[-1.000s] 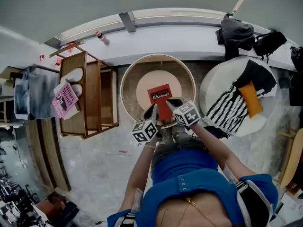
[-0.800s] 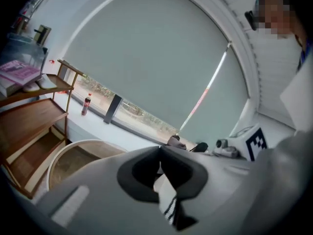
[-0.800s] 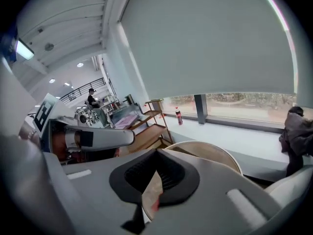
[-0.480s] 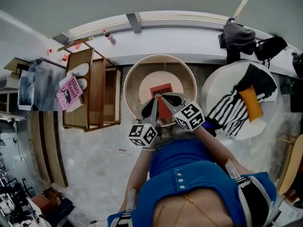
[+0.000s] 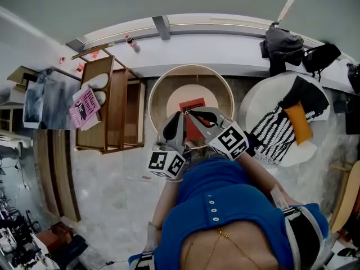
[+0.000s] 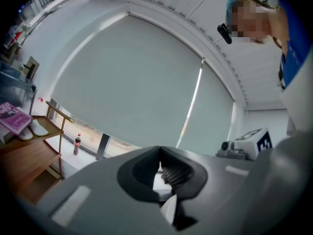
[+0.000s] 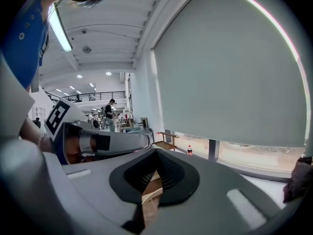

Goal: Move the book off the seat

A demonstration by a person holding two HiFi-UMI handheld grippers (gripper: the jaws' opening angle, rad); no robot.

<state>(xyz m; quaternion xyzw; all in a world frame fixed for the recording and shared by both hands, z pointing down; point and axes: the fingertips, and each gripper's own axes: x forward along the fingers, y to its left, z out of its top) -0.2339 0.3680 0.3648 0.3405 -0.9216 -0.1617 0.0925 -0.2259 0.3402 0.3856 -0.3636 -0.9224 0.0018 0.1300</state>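
1. Book (image 5: 194, 107), red, lies flat on the round seat (image 5: 173, 100), under the tips of both claws, which cover its near edge.
2. The left claw (image 5: 181, 118) is closed, pads pressed together with nothing between them. It points away from the person, over the book's left part.
3. The right claw (image 5: 193, 113) is closed too and empty. Its tips sit just right of the left claw's tips, over the book's middle.
4. The two claws converge, tips just beside each other, and their bodies spread apart nearer the person.
5. Both seem to be raised off the book rather than touching it, though the head view does not settle that.
6. Left of the left claw stands a wooden rack (image 5: 109, 114) carrying a pink magazine (image 5: 84, 107) and white slippers (image 5: 94, 86).
7. Right of the right claw is a white pouf (image 5: 259, 103) with a striped cloth (image 5: 275, 131) and an orange item (image 5: 297, 117) on it.
8. Beyond the claws runs a sill (image 5: 214, 46), with a bottle (image 5: 133, 43) off to the left and dark bags (image 5: 284, 41) off to the right.
9. In the right gripper view, a blind (image 7: 234, 72) fills the space ahead of the closed jaws.
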